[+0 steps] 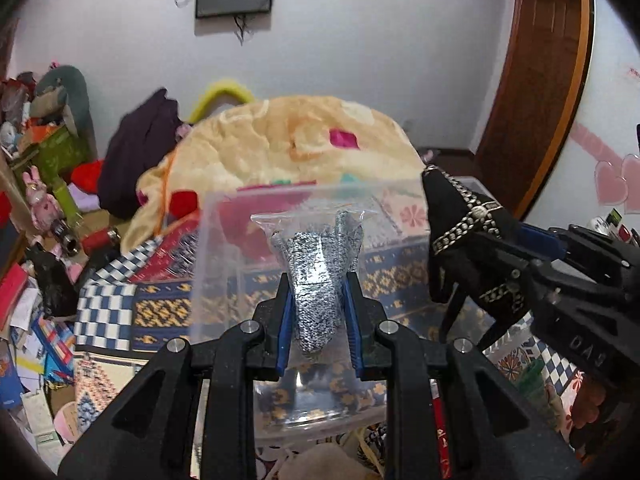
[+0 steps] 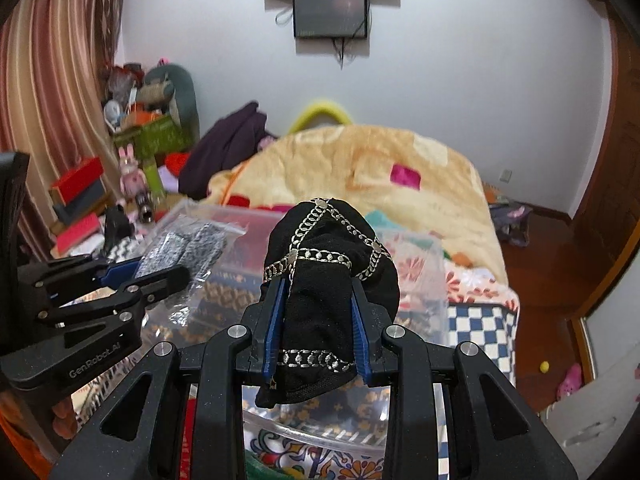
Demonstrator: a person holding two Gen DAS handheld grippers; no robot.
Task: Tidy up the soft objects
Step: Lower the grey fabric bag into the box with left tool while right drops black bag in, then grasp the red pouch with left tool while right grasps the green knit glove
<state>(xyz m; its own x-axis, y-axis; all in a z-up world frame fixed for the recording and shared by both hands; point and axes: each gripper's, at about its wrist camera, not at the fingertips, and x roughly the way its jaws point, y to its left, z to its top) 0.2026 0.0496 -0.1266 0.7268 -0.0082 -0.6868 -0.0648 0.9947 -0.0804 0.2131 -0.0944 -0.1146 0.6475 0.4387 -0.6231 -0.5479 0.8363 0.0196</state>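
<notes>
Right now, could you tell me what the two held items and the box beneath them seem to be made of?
Black cloth piece: soft matte fabric with metallic-looking silver chain trim; it bunches between the fingers.
Speckled item: grey-white knit-like textile, sealed in a glossy clear plastic bag that crinkles.
Clear box: transparent rigid-looking plastic; the patterned bedding shows through.

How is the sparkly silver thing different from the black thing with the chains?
The silver speckled fabric is sealed in a clear plastic bag; the black cloth is bare. The silver one is speckled all over; the black one is plain with silvery chain trim. The left gripper pinches the silver one, the right gripper the black one.
</notes>
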